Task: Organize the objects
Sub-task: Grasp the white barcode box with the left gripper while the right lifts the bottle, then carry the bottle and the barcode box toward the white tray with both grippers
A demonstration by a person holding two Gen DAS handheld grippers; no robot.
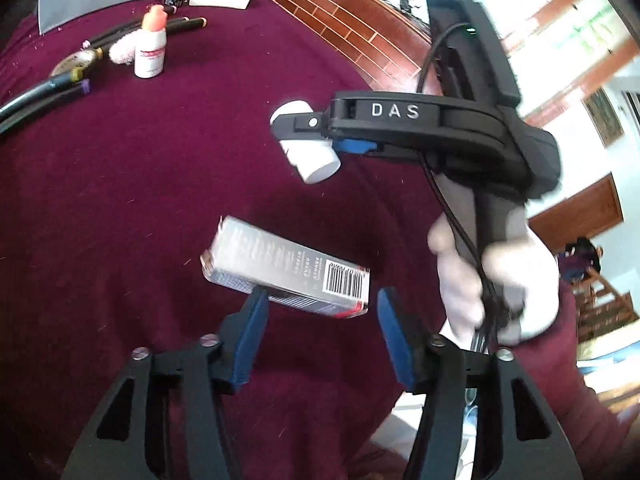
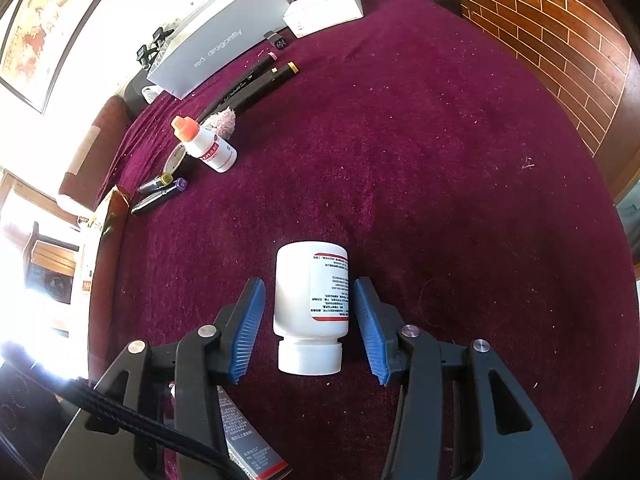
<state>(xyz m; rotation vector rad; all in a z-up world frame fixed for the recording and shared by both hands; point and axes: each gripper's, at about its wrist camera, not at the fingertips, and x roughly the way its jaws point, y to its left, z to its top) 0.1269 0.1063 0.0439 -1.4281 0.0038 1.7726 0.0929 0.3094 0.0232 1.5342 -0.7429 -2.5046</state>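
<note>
The white pill bottle is lying on its side on the maroon table, cap toward the camera, and is being straddled by the right gripper, whose blue pads are standing apart with a gap on each side, so nothing is being gripped yet. A good grasp is judged to call for the pads being centred on the body rather than the cap, then closed squarely so the round bottle is not being rolled away. In the left wrist view the left gripper is also being held open, with the silver carton lying between and just beyond its fingers; whether one pad is touching it cannot be told. The carton should be taken across its narrow faces.

On the far left, an orange-capped bottle, pens and a pink puff are being kept in a group. The grey box is reading "red dragonfly"; "DAS" is being shown on the right gripper's arm in the left view. A barcode is printed on the carton; the bottle's red-and-black label text is too small to read.
</note>
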